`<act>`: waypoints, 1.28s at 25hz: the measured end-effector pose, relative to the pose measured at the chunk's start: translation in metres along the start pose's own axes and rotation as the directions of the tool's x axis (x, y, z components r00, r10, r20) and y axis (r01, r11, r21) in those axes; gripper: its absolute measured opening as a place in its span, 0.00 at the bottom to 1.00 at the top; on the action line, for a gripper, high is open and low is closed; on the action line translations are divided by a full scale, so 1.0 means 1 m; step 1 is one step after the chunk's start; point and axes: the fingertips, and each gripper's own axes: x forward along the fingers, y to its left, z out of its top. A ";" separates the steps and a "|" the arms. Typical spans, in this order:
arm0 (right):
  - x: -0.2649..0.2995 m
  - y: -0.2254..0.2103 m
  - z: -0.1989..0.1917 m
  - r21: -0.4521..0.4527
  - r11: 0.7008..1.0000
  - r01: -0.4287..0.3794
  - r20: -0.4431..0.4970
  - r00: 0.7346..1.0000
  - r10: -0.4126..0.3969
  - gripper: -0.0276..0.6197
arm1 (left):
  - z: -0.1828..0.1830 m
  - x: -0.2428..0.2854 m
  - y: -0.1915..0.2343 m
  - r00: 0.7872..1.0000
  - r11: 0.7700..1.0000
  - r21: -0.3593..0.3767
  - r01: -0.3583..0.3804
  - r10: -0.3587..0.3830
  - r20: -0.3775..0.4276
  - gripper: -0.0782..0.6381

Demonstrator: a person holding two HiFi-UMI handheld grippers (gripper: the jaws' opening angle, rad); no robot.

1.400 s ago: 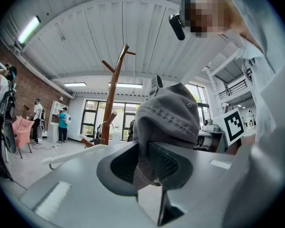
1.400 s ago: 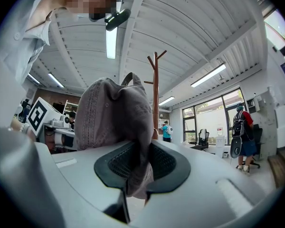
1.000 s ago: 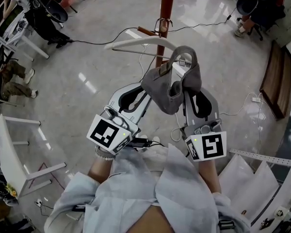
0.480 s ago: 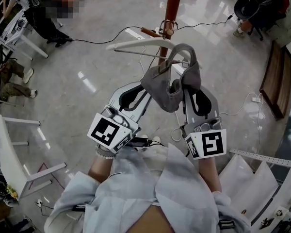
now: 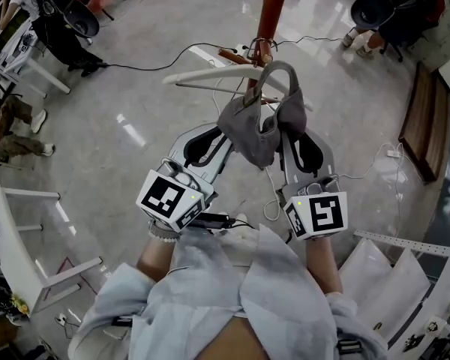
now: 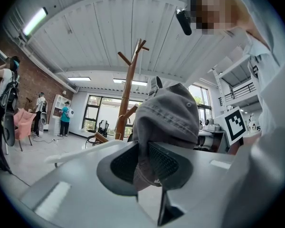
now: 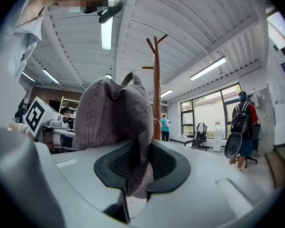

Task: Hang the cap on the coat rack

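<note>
The job looks roughly half done to me. The cap is up in the air in both grippers and close to the rack, but it is not on a peg yet.

On the left, the left gripper (image 5: 222, 132) has its jaws closed on one side of the soft grey fabric cap (image 5: 259, 130). In the left gripper view its dark ribbed pads (image 6: 164, 161) pinch a fold of the cloth, with the crown bulging above them.

The cap hangs between the two grippers, its back strap arching up toward the tall brown wooden coat rack (image 5: 268, 10). A white plastic clothes hanger (image 5: 210, 74) hangs from one of the low pegs, just beside that strap. From above I cannot tell whether the strap touches the hanger or the peg. In both gripper views the pole stands beyond the cap, so I judge them apart.

On the right, the right gripper (image 5: 292, 137) is clamped on the cap's other side. A fold of grey cloth is squeezed between its pads (image 7: 164, 163), and the jaws are only as far apart as the cloth is thick.

What is left, as I reckon it, is to carry the cap the last bit to a free peg, slip the strap or crown over it, and then let both grippers release. The upper pegs sit well above the cap, so that means either a lift or one of the low pegs.
</note>
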 end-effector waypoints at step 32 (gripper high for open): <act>0.072 -0.034 -0.043 0.063 0.998 -0.010 -0.124 0.992 0.018 0.15 | -0.034 0.054 0.059 0.996 0.998 -0.047 -0.040 0.036 -0.080 0.20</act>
